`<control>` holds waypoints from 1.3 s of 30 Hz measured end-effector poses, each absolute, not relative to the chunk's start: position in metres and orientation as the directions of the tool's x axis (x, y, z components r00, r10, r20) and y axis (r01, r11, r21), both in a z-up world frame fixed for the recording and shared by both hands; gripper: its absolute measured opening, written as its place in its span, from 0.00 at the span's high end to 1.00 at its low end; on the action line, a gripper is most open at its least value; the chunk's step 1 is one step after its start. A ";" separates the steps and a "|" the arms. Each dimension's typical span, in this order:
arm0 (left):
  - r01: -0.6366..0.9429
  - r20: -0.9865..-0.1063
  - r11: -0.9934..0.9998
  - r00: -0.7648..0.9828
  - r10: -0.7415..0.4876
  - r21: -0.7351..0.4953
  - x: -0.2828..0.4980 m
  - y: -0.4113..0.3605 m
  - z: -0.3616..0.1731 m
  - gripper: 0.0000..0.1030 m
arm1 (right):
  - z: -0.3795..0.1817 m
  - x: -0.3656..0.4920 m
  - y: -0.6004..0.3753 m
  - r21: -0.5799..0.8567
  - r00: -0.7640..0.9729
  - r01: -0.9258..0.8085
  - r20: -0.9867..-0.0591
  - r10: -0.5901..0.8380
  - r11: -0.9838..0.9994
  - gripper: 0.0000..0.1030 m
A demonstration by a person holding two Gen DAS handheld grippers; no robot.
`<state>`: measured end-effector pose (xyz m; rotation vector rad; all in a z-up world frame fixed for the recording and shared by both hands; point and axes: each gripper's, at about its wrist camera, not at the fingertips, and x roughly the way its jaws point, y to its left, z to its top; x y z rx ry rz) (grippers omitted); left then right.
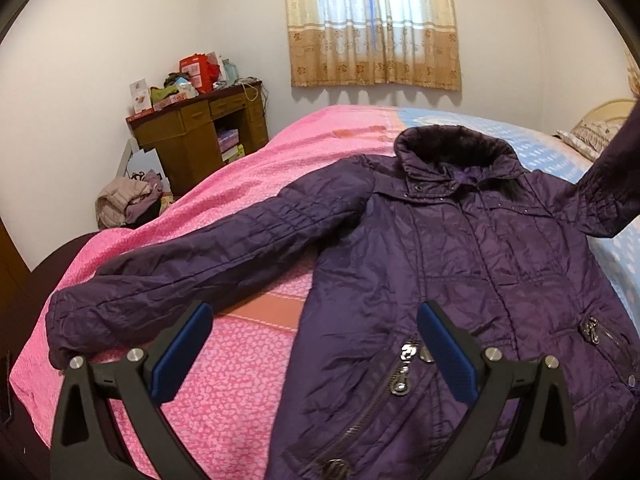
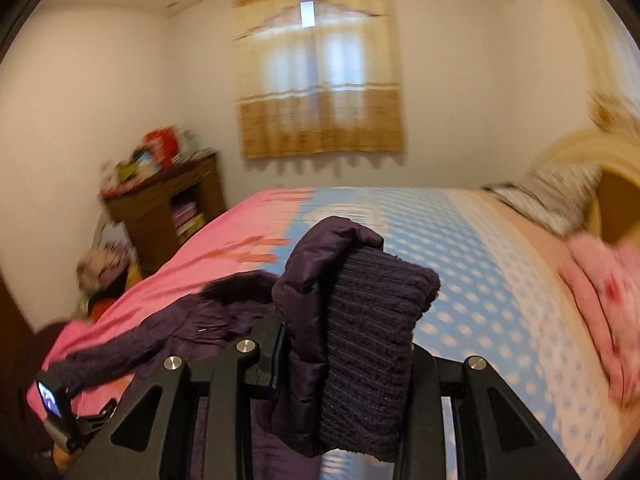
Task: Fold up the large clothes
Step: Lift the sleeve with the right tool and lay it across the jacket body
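desk [image 1: 192,136] cluttered, by wall | curtain [image 1: 374,24] drawn | clothes pile [image 1: 128,202] on floor

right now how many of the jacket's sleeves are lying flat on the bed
1. The left-side sleeve lies stretched out on the pink bedspread. The other sleeve is lifted off the bed, its knit cuff clamped in the right gripper. The left gripper is empty.
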<state>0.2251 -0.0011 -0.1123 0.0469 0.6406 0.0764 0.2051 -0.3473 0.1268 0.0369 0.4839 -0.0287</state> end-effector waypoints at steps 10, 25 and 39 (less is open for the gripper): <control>-0.107 -0.592 0.994 0.799 0.106 0.033 0.225 0.032 -0.118 0.00 | 0.058 0.287 -0.164 -0.102 0.791 -0.231 -0.598 0.126 0.968 0.70; -0.162 -0.613 0.982 0.767 0.188 0.097 0.232 0.061 -0.128 0.00 | -0.141 0.357 -0.039 0.157 0.529 -0.392 -0.768 0.361 0.907 0.20; -0.077 -0.554 0.965 0.806 0.208 0.250 0.280 0.008 -0.104 0.00 | -0.110 0.314 -0.197 0.020 0.704 -0.095 -0.706 0.081 0.995 0.20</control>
